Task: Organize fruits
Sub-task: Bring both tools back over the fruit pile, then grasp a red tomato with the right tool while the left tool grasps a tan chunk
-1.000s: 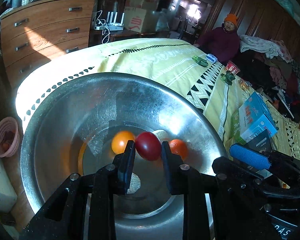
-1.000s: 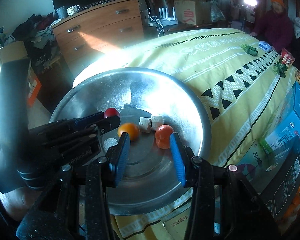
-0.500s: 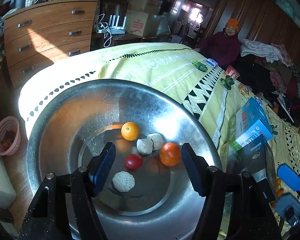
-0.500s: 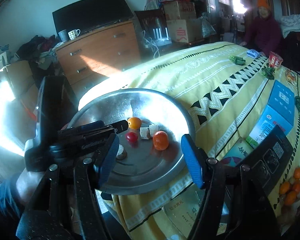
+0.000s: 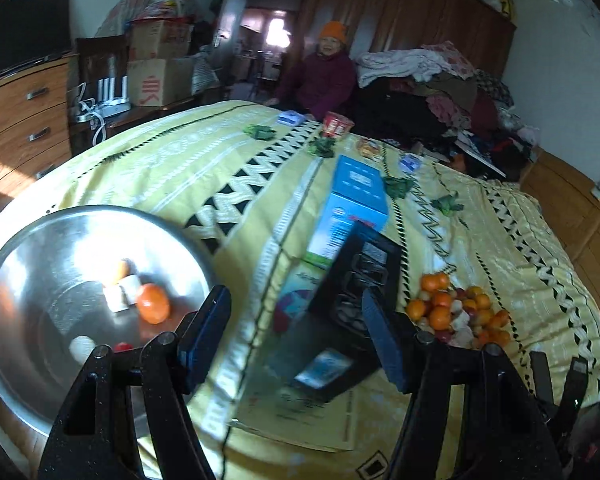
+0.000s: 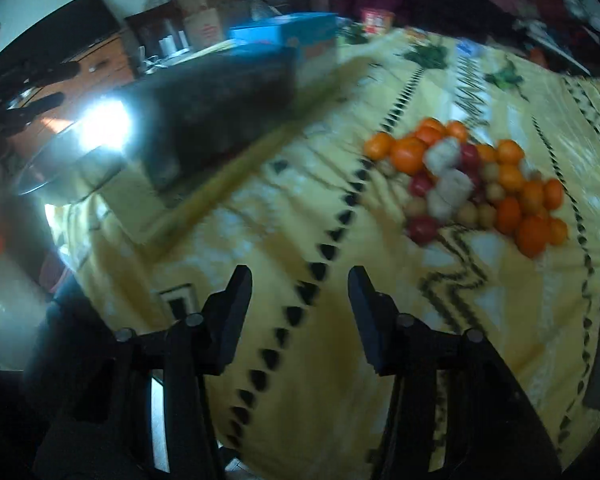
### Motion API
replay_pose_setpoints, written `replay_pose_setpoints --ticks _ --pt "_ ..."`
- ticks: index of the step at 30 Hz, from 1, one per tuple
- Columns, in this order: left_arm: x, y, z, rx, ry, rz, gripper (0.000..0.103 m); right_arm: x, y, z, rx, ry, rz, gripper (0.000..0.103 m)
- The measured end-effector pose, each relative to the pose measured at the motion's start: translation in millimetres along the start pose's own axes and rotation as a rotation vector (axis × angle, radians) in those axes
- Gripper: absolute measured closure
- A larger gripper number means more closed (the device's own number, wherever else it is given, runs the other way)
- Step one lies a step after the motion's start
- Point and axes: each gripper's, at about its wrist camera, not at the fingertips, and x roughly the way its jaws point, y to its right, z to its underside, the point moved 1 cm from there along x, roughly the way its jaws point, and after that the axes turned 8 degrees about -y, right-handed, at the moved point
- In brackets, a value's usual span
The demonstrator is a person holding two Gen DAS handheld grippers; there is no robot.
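Step in hand, by judgement: fetching the next fruit from the fruit pile for the metal bowl. Neither gripper carries anything.

Location of task items. The pile lies loose on the yellow bedspread, to the right and well apart from the bowl, with a black box and a blue carton standing between them. It mixes oranges, small red fruits and pale lumps, packed touching one another. The bowl sits at the near left edge of the bed and holds an orange, two pale cubes just beside it, a second orange piece behind, one pale round piece and a red fruit partly hidden by the left gripper's frame.

Recommendation. Take a fruit from the pile's open edge, not its middle; the pieces are round and the cloth is soft, so a push is likely to scatter neighbours. Straddle one fruit only, close gently. The right wrist view is blurred, so finer detail of the pile cannot be confirmed.

Pose. The right gripper is above bare bedspread, near the pile but not over it, fingers spread wide and empty, pile ahead and to the right. The left gripper is near the bowl's right rim, aimed toward the black box, fingers wide apart, empty.
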Motion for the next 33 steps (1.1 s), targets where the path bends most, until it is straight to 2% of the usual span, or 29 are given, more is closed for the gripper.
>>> replay_pose_setpoints --ticks 2,5,8,11,13,14,17,19,22,27,28,33 --pt "8.7 25.6 2.7 0.045 -0.023 0.033 0.034 4.4 26.5 -10.3 0.062 0.009 0.014 0.052" --pt "23.7 59.0 11.9 0.100 -0.069 0.071 0.034 24.3 46.1 -30.6 0.097 0.000 -0.001 0.052" --pt "40.2 80.8 21.7 0.142 -0.117 0.093 0.034 49.3 52.4 -45.1 0.098 -0.028 -0.028 0.052" --pt "52.5 100.0 28.1 0.187 -0.144 0.116 0.034 74.4 59.8 -51.4 0.095 -0.069 -0.010 0.053" --pt "61.4 111.9 31.4 0.205 -0.167 0.127 0.034 82.9 67.6 -49.4 0.118 -0.090 -0.023 0.062" --pt "65.7 118.7 32.9 0.218 -0.177 0.133 0.034 85.3 69.4 -48.6 0.123 -0.092 -0.030 0.062" --pt "74.7 138.2 36.2 0.261 -0.189 0.164 0.034 86.0 74.9 -44.2 0.128 -0.079 -0.052 0.067" --pt "82.3 149.9 37.4 0.272 -0.207 0.190 0.034 86.2 75.6 -43.3 0.126 -0.075 -0.073 0.073" --pt "99.5 158.4 36.4 0.257 -0.245 0.214 0.034 82.9 76.8 -43.1 0.121 -0.062 -0.102 0.075" --pt "142.2 172.3 44.3 0.261 -0.313 0.249 0.035 53.8 85.6 -32.7 0.159 0.006 -0.135 0.075" --pt "154.2 176.7 49.3 0.277 -0.332 0.255 0.037 47.1 89.4 -28.8 0.168 0.018 -0.135 0.075" --pt "204.2 201.0 76.6 0.384 -0.441 0.300 0.060 25.7 114.0 -7.6 0.227 0.034 -0.128 0.075"
